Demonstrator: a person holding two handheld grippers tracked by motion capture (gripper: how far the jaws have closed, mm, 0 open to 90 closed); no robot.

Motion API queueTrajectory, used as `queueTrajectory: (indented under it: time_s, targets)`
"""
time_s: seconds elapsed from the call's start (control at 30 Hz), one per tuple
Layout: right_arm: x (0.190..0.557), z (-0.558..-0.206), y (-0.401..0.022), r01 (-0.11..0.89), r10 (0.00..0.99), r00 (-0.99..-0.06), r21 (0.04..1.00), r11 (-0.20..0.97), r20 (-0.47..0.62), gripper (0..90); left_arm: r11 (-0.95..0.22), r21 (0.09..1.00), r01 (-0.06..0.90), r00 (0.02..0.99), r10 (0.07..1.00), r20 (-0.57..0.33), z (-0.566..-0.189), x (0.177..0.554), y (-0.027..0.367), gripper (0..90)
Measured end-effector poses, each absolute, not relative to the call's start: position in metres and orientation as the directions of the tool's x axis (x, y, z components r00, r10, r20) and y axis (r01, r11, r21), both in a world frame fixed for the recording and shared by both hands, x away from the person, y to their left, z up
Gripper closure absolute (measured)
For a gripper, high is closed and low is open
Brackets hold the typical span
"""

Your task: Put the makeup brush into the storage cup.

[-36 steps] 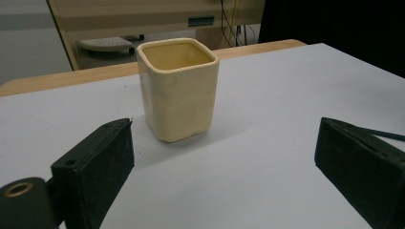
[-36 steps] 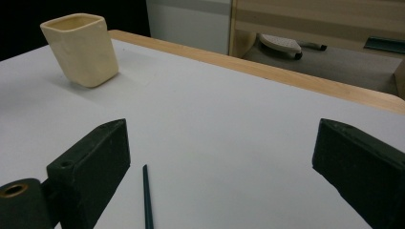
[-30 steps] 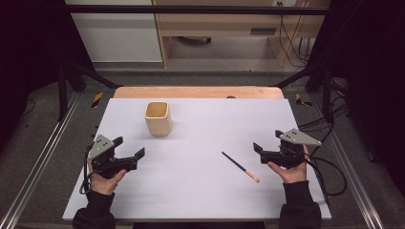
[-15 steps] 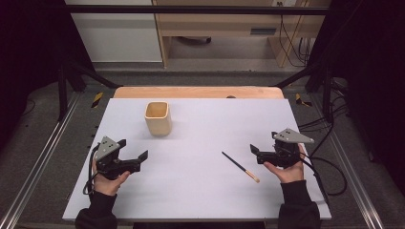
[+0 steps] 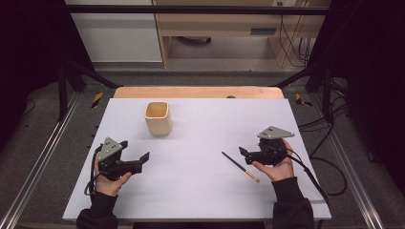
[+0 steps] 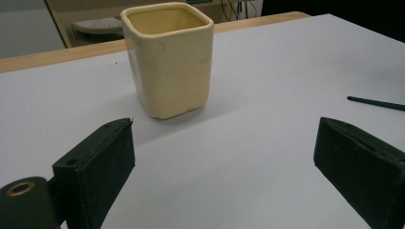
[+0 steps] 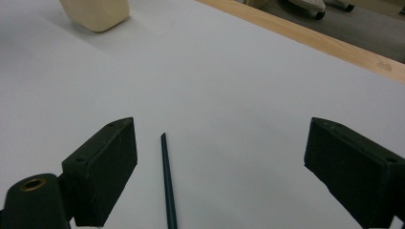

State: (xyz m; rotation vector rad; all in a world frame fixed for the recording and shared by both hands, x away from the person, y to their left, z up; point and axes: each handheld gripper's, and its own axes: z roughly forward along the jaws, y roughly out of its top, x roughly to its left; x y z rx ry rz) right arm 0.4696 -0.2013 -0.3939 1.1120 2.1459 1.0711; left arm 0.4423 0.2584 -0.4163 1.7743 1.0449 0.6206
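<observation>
- Right gripper (image 5: 244, 151) just beside the pencil (image 5: 240, 166), jaws wide apart, nothing gripped; jaws just closing a little, with the dark shaft (image 7: 168, 186) lying on the table between them, nearer the left jaw, untouched.
- Pencil flat on the white table (image 5: 200, 191), slanted, pale end toward the near edge, dark tip pointing toward the cup (image 5: 158, 118).
- Left gripper (image 5: 145, 157) low at the table's left side, jaws spread wide, empty.
- Cup upright ahead of the left gripper, well apart from the pencil.
</observation>
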Motion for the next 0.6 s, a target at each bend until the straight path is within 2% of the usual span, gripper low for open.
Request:
queueTrajectory:
  time_s: [0.6]
  targets:
    - [0.482, -0.395, -0.177, 0.495, 0.793, -0.595, 0.720, 0.487, -0.127, 14.0, -0.206, 0.899, 0.385, 0.515, 0.857, -0.024, -0.418, 0.442, 0.257, 6.5]
